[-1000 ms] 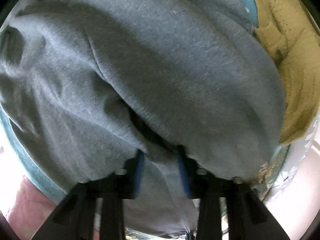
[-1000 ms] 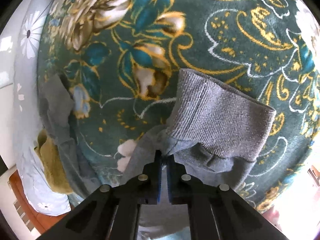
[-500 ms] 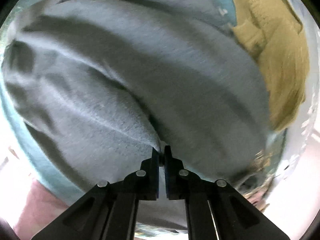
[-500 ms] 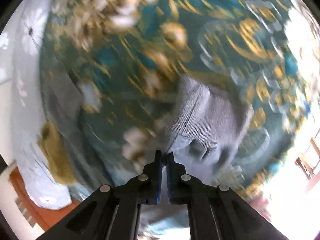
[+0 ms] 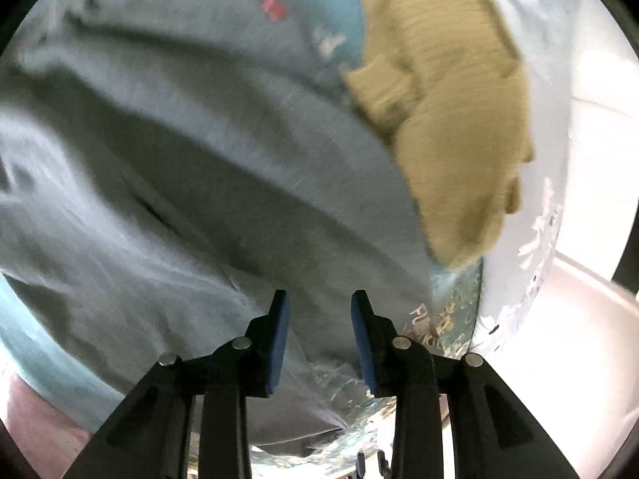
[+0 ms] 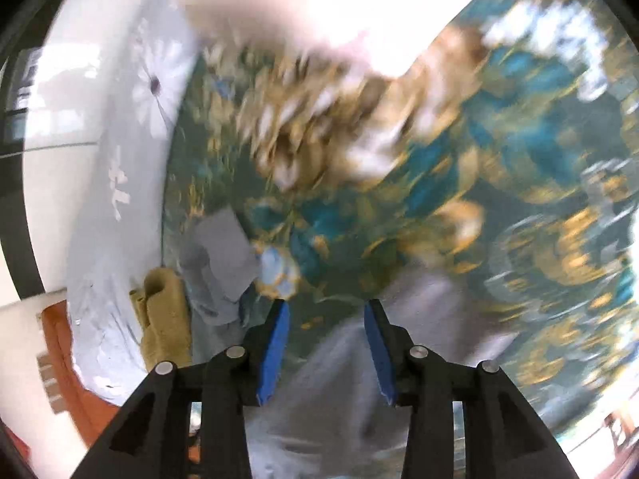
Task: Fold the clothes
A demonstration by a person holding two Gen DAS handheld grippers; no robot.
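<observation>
Closest in the left wrist view, the left tongs (image 5: 319, 299) stand released, blue pads apart, with nothing caught between them. Right under and beyond them spreads the grey sweatshirt (image 5: 191, 167), rumpled in long folds across most of that view, a small red tag (image 5: 274, 7) showing near its far edge. Just beside the sweatshirt, touching its far-right side, lies a mustard knit garment (image 5: 451, 119) in a loose heap.

The right tongs (image 6: 325, 305) are likewise released, their blue pads spread wide. A stretch of the grey sweatshirt (image 6: 359, 391) lies below them, not gripped. Past it runs the teal floral blanket (image 6: 499, 207), its gold and white pattern badly blurred. Off to the left, another bit of grey cloth lies near the mustard garment (image 6: 163, 319), both at the blanket's edge against a pale flowered sheet (image 6: 120, 183).
</observation>
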